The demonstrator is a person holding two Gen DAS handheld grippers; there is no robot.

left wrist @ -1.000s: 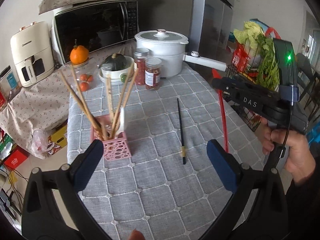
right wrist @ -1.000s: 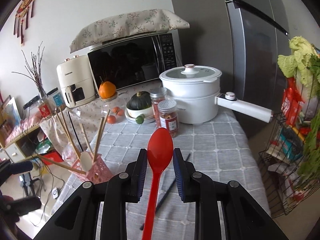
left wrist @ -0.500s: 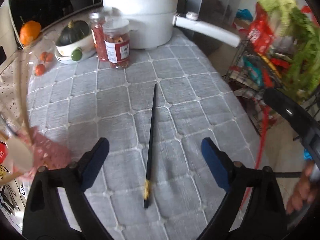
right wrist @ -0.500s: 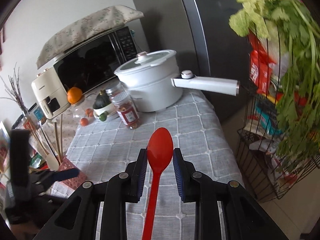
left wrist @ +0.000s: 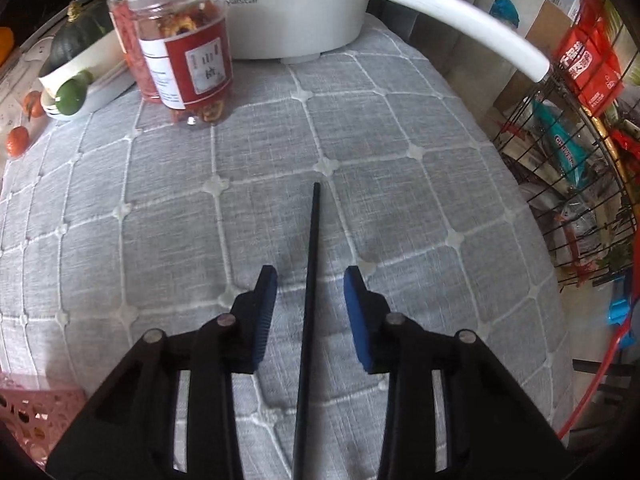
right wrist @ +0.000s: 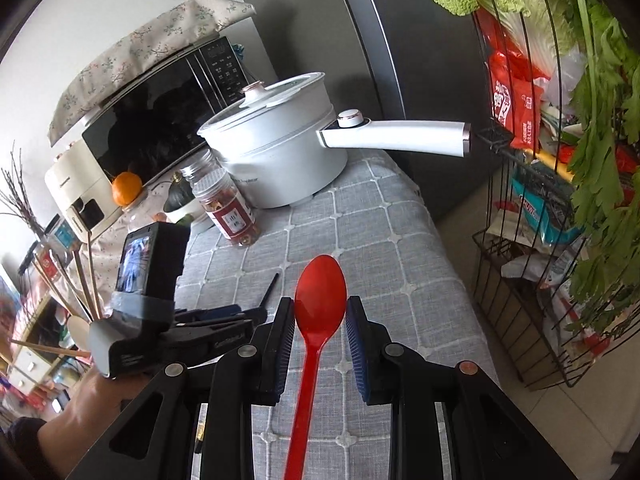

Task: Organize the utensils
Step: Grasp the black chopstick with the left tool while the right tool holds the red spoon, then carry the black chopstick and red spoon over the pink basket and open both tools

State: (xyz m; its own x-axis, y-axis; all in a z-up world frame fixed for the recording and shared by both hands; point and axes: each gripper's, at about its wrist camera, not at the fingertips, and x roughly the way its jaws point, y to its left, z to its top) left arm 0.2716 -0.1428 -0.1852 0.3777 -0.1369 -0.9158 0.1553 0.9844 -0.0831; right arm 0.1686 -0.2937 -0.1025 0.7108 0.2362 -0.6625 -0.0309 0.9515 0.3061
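Observation:
A black chopstick (left wrist: 311, 272) lies on the grey checked tablecloth (left wrist: 400, 152). My left gripper (left wrist: 311, 284) is low over it, the chopstick running between the two blue pads with gaps on both sides, so the jaws are partly closed and not clamped. My right gripper (right wrist: 320, 312) is shut on a red spoon (right wrist: 318, 308), bowl pointing forward, above the table's right part. The left gripper also shows in the right wrist view (right wrist: 224, 320). The pink utensil holder (left wrist: 28, 412) sits at lower left; wooden chopsticks (right wrist: 86, 276) stand in it.
A white electric pot (right wrist: 280, 136) with a long handle (left wrist: 460, 20) stands at the back. Two spice jars (left wrist: 188, 56), a bowl with a squash (left wrist: 76, 44), tomatoes (left wrist: 18, 140), a microwave (right wrist: 160, 104). A wire rack of groceries (right wrist: 560, 200) is off the table's right edge.
My left gripper dropped close to the table and narrowed its jaws around the black chopstick. My right gripper, still holding the red spoon, shifted a little.

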